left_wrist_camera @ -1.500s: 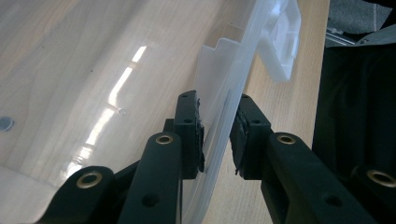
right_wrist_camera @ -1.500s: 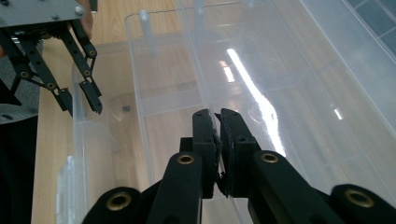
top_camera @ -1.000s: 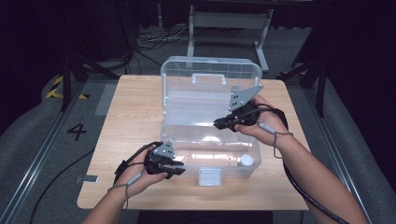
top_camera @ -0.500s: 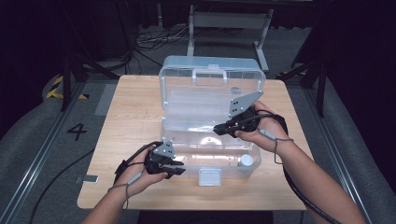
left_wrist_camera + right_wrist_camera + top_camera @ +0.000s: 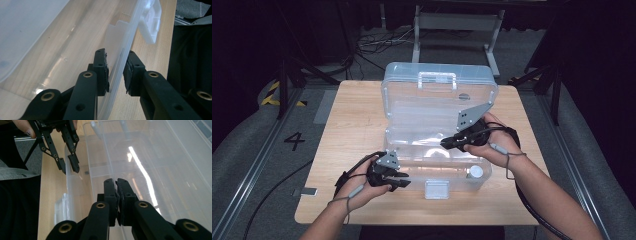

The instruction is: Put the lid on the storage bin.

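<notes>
Light wood table (image 5: 352, 130), rectangular, on a grey floor (image 5: 252, 150). Sitting directly on it: one clear plastic case (image 5: 437, 165), lid open and standing up at the far side, base toward the near edge, roughly centre to right of the tabletop. Case's front latch (image 5: 436, 189) hangs over the wood at the near side. Left part of the tabletop is bare wood, as is a strip along the near edge. Floor left of the table carries a "4" marking (image 5: 294, 141).
</notes>
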A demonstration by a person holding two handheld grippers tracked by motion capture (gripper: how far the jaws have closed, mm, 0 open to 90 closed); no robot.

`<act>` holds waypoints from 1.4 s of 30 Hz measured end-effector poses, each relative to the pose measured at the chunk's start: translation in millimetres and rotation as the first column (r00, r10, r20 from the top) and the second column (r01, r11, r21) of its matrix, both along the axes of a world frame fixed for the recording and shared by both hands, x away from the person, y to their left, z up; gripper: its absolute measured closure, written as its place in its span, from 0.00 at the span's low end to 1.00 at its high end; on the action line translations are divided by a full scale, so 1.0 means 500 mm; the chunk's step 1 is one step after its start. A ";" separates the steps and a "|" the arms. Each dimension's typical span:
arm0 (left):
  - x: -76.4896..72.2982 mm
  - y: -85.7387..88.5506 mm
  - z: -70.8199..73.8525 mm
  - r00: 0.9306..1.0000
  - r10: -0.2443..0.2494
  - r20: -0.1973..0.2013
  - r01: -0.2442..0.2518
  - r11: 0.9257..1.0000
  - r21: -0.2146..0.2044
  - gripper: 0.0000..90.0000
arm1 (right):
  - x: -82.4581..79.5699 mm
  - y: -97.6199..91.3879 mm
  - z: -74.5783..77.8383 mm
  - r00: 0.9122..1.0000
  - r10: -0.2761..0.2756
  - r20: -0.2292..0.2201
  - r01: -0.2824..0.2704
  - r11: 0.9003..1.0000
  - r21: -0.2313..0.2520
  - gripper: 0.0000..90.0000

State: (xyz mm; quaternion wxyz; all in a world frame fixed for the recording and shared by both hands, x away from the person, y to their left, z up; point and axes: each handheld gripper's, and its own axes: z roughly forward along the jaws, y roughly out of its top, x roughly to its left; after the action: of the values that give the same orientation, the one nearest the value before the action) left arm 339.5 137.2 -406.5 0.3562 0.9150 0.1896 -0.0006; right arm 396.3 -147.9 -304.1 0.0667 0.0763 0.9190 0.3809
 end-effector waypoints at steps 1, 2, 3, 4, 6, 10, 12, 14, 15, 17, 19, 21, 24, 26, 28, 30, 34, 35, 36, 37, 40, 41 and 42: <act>0.000 0.000 0.000 1.000 0.001 -0.001 -0.001 1.000 0.000 0.83 | -0.001 0.000 0.000 1.000 0.000 -0.001 0.000 1.000 -0.002 0.97; 0.000 0.000 0.000 1.000 0.001 -0.002 -0.001 1.000 0.000 0.83 | -0.002 0.000 -0.001 1.000 -0.002 -0.002 0.002 1.000 0.001 0.97; 0.000 0.000 0.000 1.000 0.002 -0.004 -0.002 1.000 -0.001 0.83 | -0.003 0.000 -0.001 1.000 0.002 0.001 -0.002 1.000 -0.002 0.97; 0.000 0.000 0.000 1.000 0.003 -0.006 -0.003 1.000 -0.001 0.83 | -0.003 0.000 -0.002 1.000 0.002 0.004 -0.002 1.000 0.001 0.97; 0.000 0.000 0.000 1.000 0.004 -0.007 -0.004 1.000 -0.002 0.82 | -0.005 0.000 -0.003 1.000 0.003 0.000 -0.003 1.000 -0.001 0.97; 0.001 0.000 0.000 1.000 0.007 -0.011 -0.007 1.000 -0.002 0.82 | -0.007 0.001 -0.004 1.000 0.006 0.000 -0.006 1.000 -0.003 0.97; 0.001 0.000 0.000 1.000 0.009 -0.012 -0.009 1.000 -0.003 0.82 | -0.009 0.001 -0.005 1.000 0.006 -0.001 -0.006 1.000 -0.005 0.97; 0.000 0.000 0.001 1.000 0.012 -0.013 -0.012 1.000 -0.003 0.82 | -0.010 0.001 -0.007 1.000 0.008 0.001 -0.008 1.000 -0.005 0.97; 0.000 0.000 0.001 1.000 0.013 -0.012 -0.013 1.000 -0.002 0.82 | -0.010 0.000 -0.008 1.000 0.009 -0.001 -0.009 1.000 -0.002 0.97; 0.000 -0.001 0.001 1.000 0.015 -0.013 -0.015 1.000 0.000 0.82 | -0.011 0.000 -0.009 1.000 0.009 -0.003 -0.009 1.000 0.001 0.97; -0.001 -0.002 0.002 1.000 0.018 -0.010 -0.018 1.000 0.001 0.82 | -0.012 0.000 -0.009 1.000 0.008 -0.003 -0.008 1.000 0.001 0.97; -0.002 -0.002 0.004 1.000 0.017 -0.007 -0.017 1.000 0.005 0.81 | -0.013 0.000 -0.010 1.000 0.010 -0.002 -0.010 1.000 -0.001 0.97; -0.003 -0.002 0.008 1.000 0.025 -0.008 -0.025 1.000 -0.012 0.76 | -0.015 0.000 -0.012 1.000 0.010 -0.002 -0.010 1.000 0.002 0.97; -0.003 -0.002 0.012 1.000 0.028 -0.010 -0.028 1.000 -0.010 0.76 | -0.016 0.000 -0.012 1.000 0.011 -0.001 -0.011 1.000 0.002 0.97; -0.004 -0.002 0.015 1.000 0.027 -0.008 -0.027 0.999 -0.020 0.76 | -0.017 0.000 -0.013 1.000 0.011 -0.001 -0.011 1.000 0.001 0.97; -0.005 0.000 0.019 1.000 0.027 -0.005 -0.027 0.999 -0.023 0.77 | -0.018 0.000 -0.014 1.000 0.012 -0.003 -0.012 1.000 0.003 0.97; -0.007 0.005 0.031 1.000 0.031 0.003 -0.031 0.999 -0.041 0.77 | -0.018 0.000 -0.015 1.000 0.011 -0.003 -0.011 1.000 0.004 0.97; -0.008 0.007 0.035 0.999 0.034 0.006 -0.034 0.998 -0.045 0.77 | -0.018 0.000 -0.015 1.000 0.013 -0.005 -0.013 1.000 0.004 0.97; -0.008 0.009 0.038 0.999 0.040 0.009 -0.039 0.998 -0.048 0.78 | -0.018 -0.001 -0.016 1.000 0.013 -0.006 -0.013 1.000 0.004 0.97; -0.008 0.011 0.041 0.999 0.040 0.008 -0.040 0.998 -0.052 0.79 | -0.018 -0.001 -0.016 1.000 0.013 -0.006 -0.013 1.000 0.004 0.97; -0.008 0.017 0.052 0.999 0.044 0.019 -0.043 0.997 -0.059 0.79 | -0.020 0.000 -0.016 1.000 0.009 -0.007 -0.009 1.000 0.003 0.97; -0.007 0.019 0.056 0.999 0.043 0.021 -0.042 0.997 -0.064 0.80 | -0.020 0.000 -0.016 1.000 0.009 -0.005 -0.009 1.000 0.003 0.97; -0.007 0.023 0.063 0.999 0.041 0.011 -0.040 0.995 -0.091 0.81 | -0.020 0.000 -0.015 1.000 0.010 -0.002 -0.010 1.000 0.001 0.97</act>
State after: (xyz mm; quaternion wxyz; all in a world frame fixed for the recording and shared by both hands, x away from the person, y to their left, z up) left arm 335.9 148.6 -375.3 0.3983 0.8939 0.2058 0.0039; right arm 386.2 -147.9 -311.7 0.0638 0.0722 0.9193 0.3816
